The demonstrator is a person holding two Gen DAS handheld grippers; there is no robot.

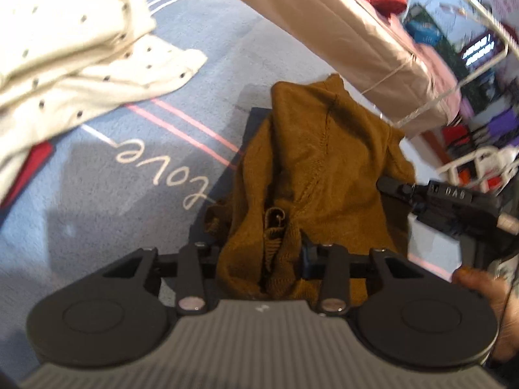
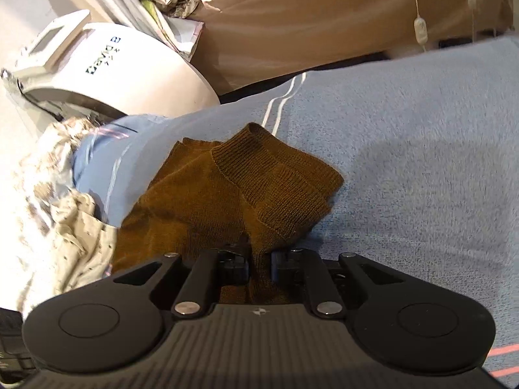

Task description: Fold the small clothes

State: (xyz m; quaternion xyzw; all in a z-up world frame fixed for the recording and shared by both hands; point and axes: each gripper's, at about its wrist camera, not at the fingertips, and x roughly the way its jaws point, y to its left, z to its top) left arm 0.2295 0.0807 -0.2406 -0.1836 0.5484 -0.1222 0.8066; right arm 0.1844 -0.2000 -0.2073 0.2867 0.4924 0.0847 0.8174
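A small mustard-brown knit garment (image 1: 311,168) lies bunched on a blue-grey blanket (image 1: 97,175). My left gripper (image 1: 259,256) is shut on its near edge, cloth bulging between the jaws. In the right wrist view the same brown garment (image 2: 233,188) shows its ribbed hem, and my right gripper (image 2: 261,259) is shut on a fold of it. The right gripper also shows in the left wrist view (image 1: 438,197), at the garment's right side.
A cream dotted garment (image 1: 74,58) lies crumpled at the far left; it also shows in the right wrist view (image 2: 74,236). A beige-covered bed or sofa (image 2: 324,22) borders the blanket. A white appliance (image 2: 129,74) stands at the left.
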